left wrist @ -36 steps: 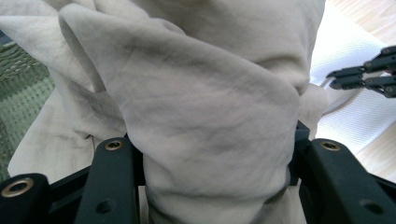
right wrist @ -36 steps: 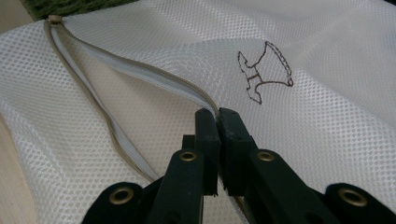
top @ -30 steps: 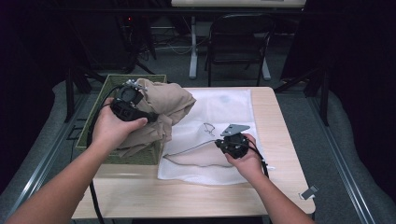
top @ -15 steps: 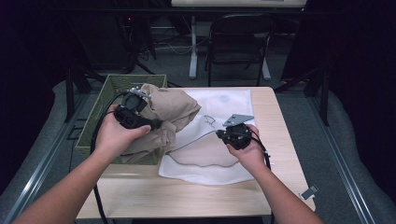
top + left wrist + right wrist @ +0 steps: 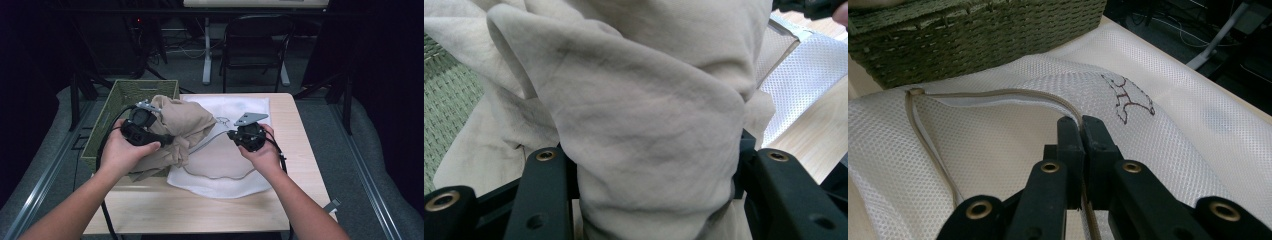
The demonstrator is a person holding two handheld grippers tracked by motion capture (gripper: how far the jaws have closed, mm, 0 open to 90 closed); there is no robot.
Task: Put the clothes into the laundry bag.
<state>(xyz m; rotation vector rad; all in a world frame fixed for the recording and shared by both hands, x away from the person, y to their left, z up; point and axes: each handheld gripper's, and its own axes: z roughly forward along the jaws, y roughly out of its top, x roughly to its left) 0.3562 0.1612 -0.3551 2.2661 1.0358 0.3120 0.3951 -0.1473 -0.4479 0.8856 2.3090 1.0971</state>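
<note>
Over the mesh bag's (image 5: 220, 160) mouth now, beige garment (image 5: 182, 125).

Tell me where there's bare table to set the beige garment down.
Bare wood runs along the near table edge, below the white mesh bag, and in a strip on its right. The left side is crowded by the green basket and beige garment.

Beige garment (image 5: 644, 100): soft matt cloth, creased. White laundry bag (image 5: 1198, 130): fine perforated mesh. Green basket (image 5: 973, 35): rough woven fibre. Table (image 5: 295, 150): pale smooth wood.
</note>
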